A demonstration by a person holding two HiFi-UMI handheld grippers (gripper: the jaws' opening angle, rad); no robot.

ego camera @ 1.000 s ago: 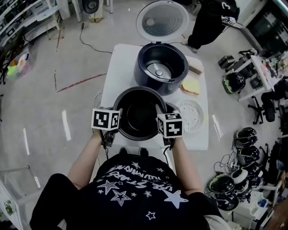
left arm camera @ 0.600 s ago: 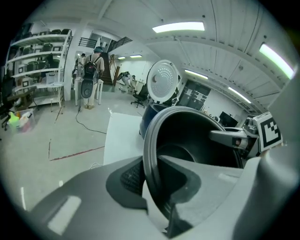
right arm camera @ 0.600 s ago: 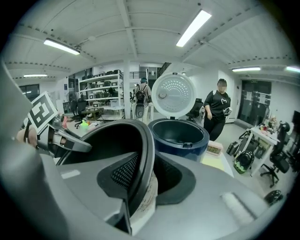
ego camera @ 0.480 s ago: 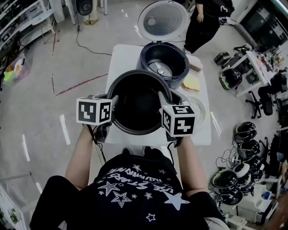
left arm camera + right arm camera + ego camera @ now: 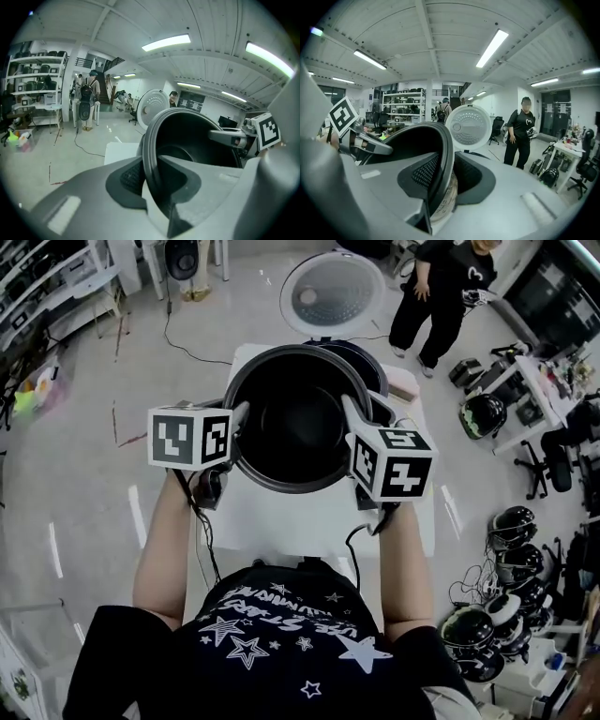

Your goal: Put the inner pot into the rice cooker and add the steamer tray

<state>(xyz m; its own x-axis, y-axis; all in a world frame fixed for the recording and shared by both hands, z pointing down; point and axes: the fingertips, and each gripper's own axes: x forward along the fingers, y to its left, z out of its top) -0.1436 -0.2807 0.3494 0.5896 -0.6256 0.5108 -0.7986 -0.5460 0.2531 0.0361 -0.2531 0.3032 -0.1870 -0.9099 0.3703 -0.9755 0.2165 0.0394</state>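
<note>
The dark inner pot (image 5: 298,418) hangs in the air between both grippers, above the white table (image 5: 281,521). My left gripper (image 5: 236,426) is shut on its left rim and my right gripper (image 5: 351,420) on its right rim. In the left gripper view the rim (image 5: 149,154) stands clamped between the pads of the left gripper (image 5: 152,176). The right gripper view shows the rim (image 5: 446,150) pinched in the right gripper (image 5: 444,187). The rice cooker's open lid (image 5: 330,293) shows behind the pot; the body is mostly hidden under it. The steamer tray is hidden.
A person (image 5: 448,289) stands beyond the table at the upper right. A pinkish pad (image 5: 406,382) lies at the table's right edge. Helmets (image 5: 487,414) and desks crowd the floor on the right. Shelving stands at the far left.
Both grippers have lifted the pot off the table and carried it up and away from me. It now covers the cooker's body, which showed in full a second ago.
</note>
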